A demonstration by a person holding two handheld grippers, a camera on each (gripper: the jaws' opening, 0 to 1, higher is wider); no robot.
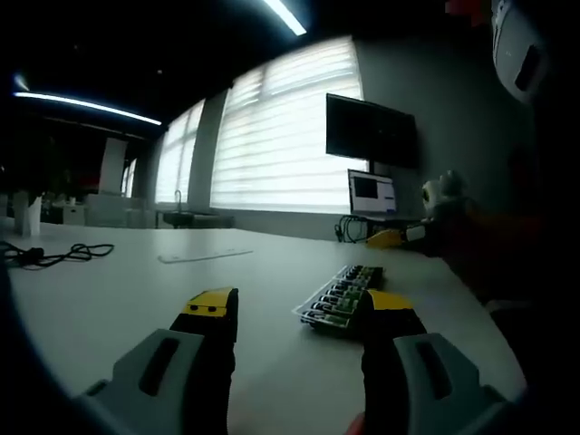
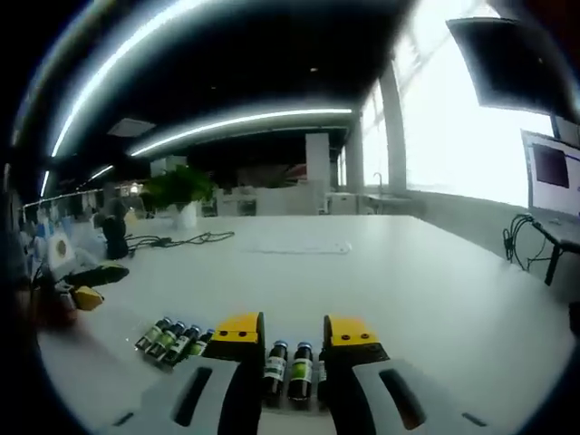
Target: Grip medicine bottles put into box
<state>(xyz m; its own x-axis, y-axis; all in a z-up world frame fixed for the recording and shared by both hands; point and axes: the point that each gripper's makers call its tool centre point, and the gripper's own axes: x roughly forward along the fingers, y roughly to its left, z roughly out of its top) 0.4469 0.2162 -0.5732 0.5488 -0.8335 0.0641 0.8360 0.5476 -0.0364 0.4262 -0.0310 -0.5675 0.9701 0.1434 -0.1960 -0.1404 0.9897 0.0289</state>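
Note:
Several small dark medicine bottles [image 1: 343, 297] with green-and-white labels lie side by side in a row on the white table [image 1: 136, 290], just ahead of my left gripper's right jaw. My left gripper [image 1: 300, 303] is open and wide, with bare table between its jaws. In the right gripper view, two bottles [image 2: 288, 364] show in the gap of my right gripper [image 2: 293, 330], which is open; I cannot tell whether the jaws touch them. Another row of bottles [image 2: 172, 340] lies to its left. The other gripper's yellow tip [image 1: 388, 237] is behind the row.
A black cable [image 1: 54, 256] lies at the table's left and a flat pale strip [image 1: 204, 256] at its middle. A wall screen [image 1: 372, 131] and a lit monitor [image 1: 372, 192] stand at the far end. A potted plant [image 2: 177, 190] and cables [image 2: 177, 240] sit far across the table.

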